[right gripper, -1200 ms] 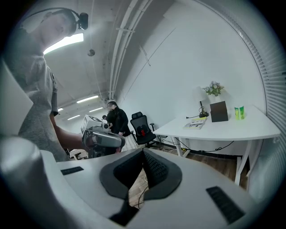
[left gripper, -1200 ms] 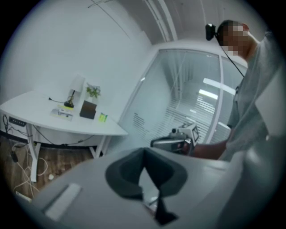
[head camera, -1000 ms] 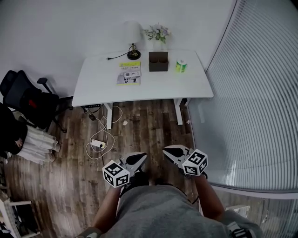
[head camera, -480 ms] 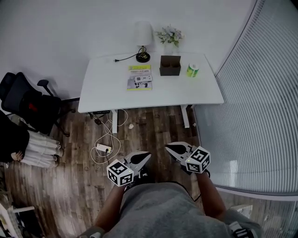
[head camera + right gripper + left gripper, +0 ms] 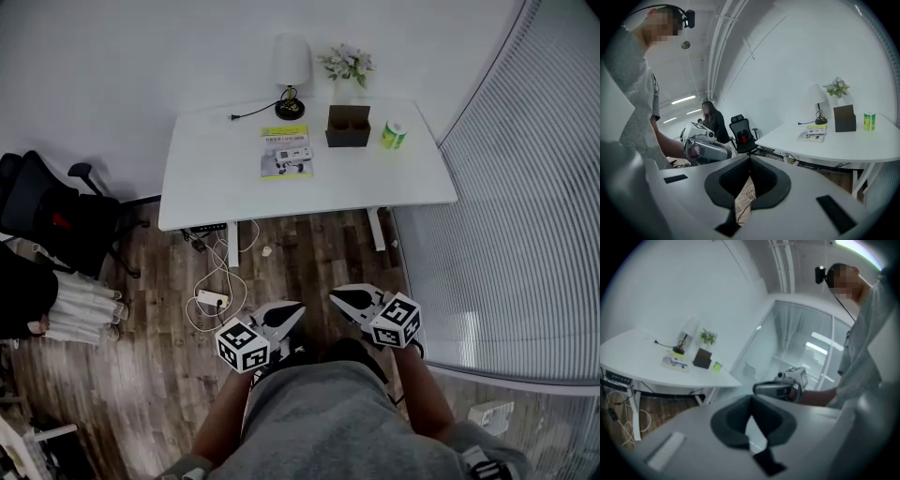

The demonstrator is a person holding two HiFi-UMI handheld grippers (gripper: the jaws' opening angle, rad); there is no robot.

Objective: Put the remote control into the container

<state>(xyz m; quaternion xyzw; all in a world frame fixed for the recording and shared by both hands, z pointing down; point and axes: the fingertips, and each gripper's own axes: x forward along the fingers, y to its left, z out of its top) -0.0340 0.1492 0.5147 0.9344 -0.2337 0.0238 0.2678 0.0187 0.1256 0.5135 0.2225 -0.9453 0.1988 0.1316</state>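
Both tongs are held low in front of the person's waist, above the wooden floor (image 5: 309, 253) and well apart from the tabletop (image 5: 412, 183).
- Left tongs (image 5: 293, 308): jaws closed together, nothing between them.
- Right tongs (image 5: 335, 297): jaws closed together, nothing between them. The tips of the two tongs are near each other and not touching.

On the tabletop:
- Remote control (image 5: 290, 154): lies flat on a yellow-green booklet (image 5: 286, 170), about mid-tabletop.
- Container (image 5: 348, 127): dark brown box, upright, two openings on top. It stands to the right of the booklet, apart from it, so the remote is outside the container.
- Green can (image 5: 394, 134): near the container, on its right.
- Lamp (image 5: 291, 67): at the wall edge behind the booklet, with its cord running left.
- Flowers (image 5: 347, 64): behind the container.

Between the person and the tabletop:
- A white power strip (image 5: 211, 300) lies on the floor.
- Loose cables (image 5: 230, 246) hang by the left leg of the tabletop.

Surroundings:
- A black office chair (image 5: 56, 211) stands to the left of the tabletop.
- A slatted blind wall (image 5: 525, 216) runs along the right.
- In the right gripper view, another person in dark clothing (image 5: 711, 121) is beside that chair.
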